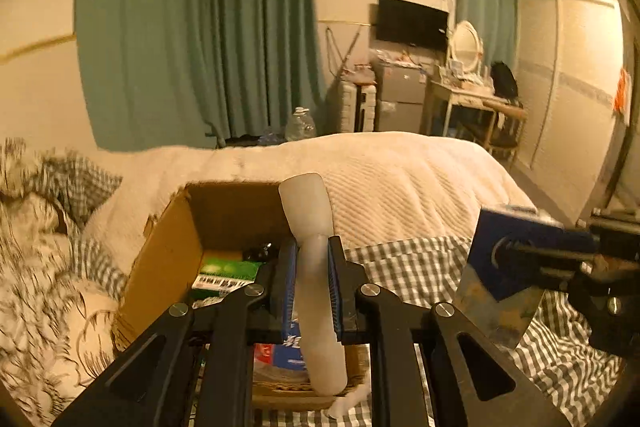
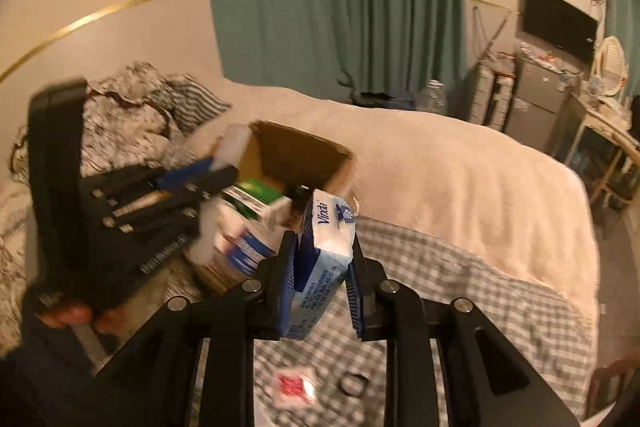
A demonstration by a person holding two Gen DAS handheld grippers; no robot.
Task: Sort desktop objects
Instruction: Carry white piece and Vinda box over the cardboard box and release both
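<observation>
Two items are in the air at once! Centre of the left wrist view, the left claw [image 1: 313,267] is clenched on a frosted white bottle [image 1: 314,263], pinched around its narrow waist so the wide end sticks up and the long body hangs down over the cardboard box [image 1: 168,259]. That grip looks chosen to keep the bottle steady while it hovers above the opening, ready to go in. Over in the right wrist view, the right claw [image 2: 322,283] is grasping a Vinda tissue pack [image 2: 326,247] by its flat sides, standing it on end at the middle of the frame, just right of the box and a little nearer the camera. My read: it is queued up, waiting its turn behind the bottle.

Inside the box, a green-and-white carton [image 1: 228,271] and other packets already lie stacked, so the sort is well under way. Everything sits on the bed, box on the checked sheet [image 1: 416,275], with the cream blanket [image 1: 400,179] beyond. At the bottom of the right view, a red-and-white packet [image 2: 294,385] and a small dark ring [image 2: 353,383] lie loose on the sheet, apparently left to collect. Space in the box looks tight, so the bottle may need angling to settle.
</observation>
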